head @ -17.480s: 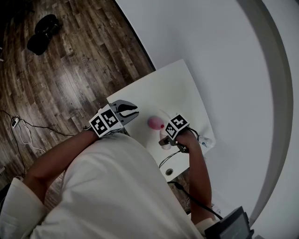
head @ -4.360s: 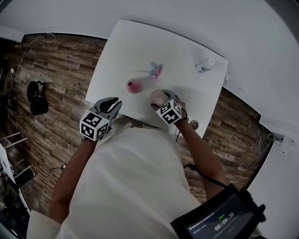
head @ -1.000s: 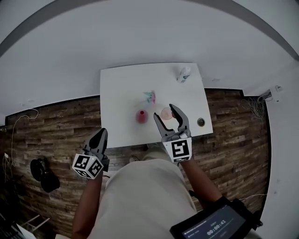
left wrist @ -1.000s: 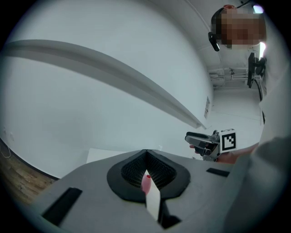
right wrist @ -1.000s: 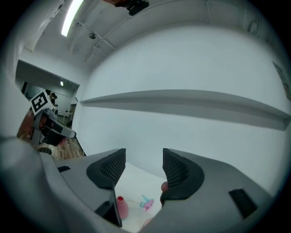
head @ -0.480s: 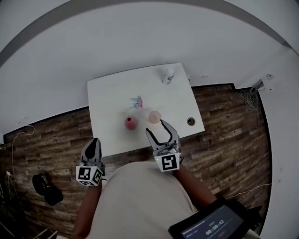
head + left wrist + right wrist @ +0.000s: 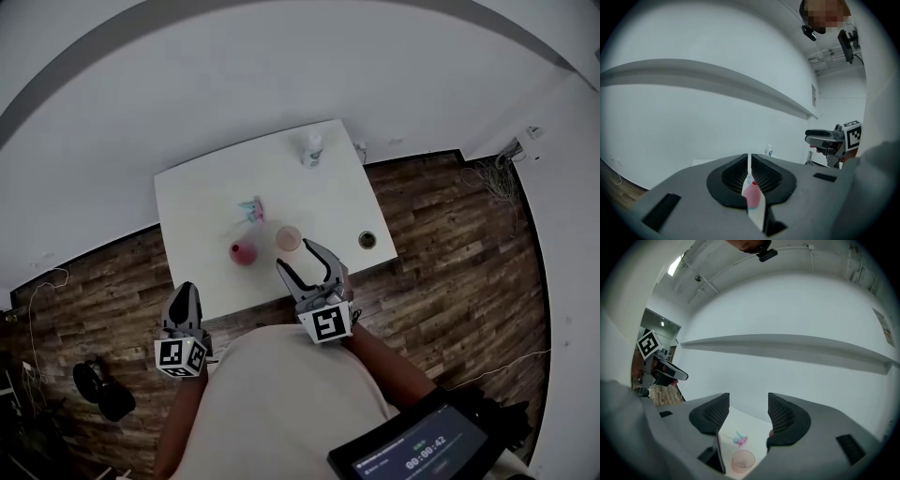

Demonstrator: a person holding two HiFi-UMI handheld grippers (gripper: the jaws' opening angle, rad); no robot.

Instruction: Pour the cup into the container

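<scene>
Now the right gripper [image 7: 295, 259] is held apart, empty — the left gripper [image 7: 183, 291] is pressed together. The pink cup [image 7: 288, 238] is set by the table's [image 7: 197, 202] near edge.

- Right gripper [image 7: 295, 255]: earlier closed round the cup [image 7: 288, 238]; now jaws apart, drawn back clear of it.
- Left gripper [image 7: 184, 292]: jaws earlier apart, now together.
- Both grippers: withdrawn past the table's [image 7: 197, 202] near edge.

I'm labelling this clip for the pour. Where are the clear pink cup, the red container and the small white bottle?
pink cup [image 7: 288, 238], head view, on its open mouth.
red container [image 7: 243, 252], head view, on its top.
white bottle [image 7: 312, 148], head view, on its body.
</scene>
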